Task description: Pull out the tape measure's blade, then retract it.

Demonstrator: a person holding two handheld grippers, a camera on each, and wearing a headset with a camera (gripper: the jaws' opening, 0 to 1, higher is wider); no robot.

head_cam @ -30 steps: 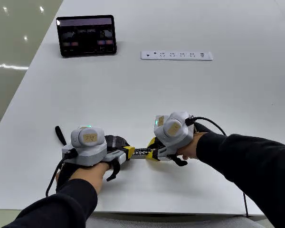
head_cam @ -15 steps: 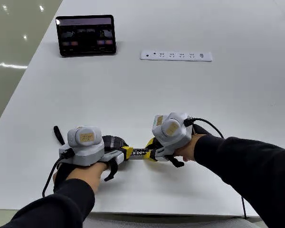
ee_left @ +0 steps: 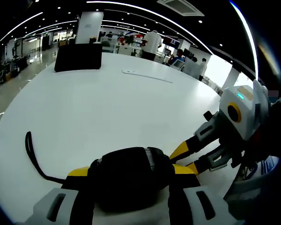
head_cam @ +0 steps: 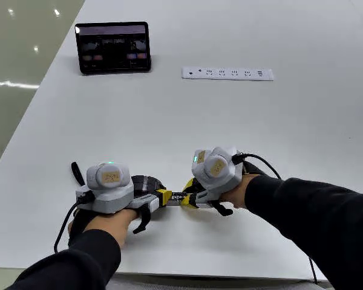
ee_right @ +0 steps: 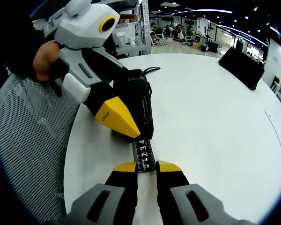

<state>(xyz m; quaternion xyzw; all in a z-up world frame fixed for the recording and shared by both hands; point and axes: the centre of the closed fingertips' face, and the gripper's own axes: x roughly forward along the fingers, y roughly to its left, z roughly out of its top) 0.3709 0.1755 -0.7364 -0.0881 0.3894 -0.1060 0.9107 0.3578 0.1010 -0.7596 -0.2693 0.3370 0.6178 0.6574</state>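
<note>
Three numerals, 2-3-4, on blade (ee_right: 143, 152) in right tongs (ee_right: 145, 166).

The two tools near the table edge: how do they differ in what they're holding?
The left tool clamps the bulky black tape measure case, while the right tool pinches the thin, flat blade. The left tool's jaws stand wide apart around the case; the right tool's jaws sit nearly together. Both have yellow tips and grey bodies.
</note>
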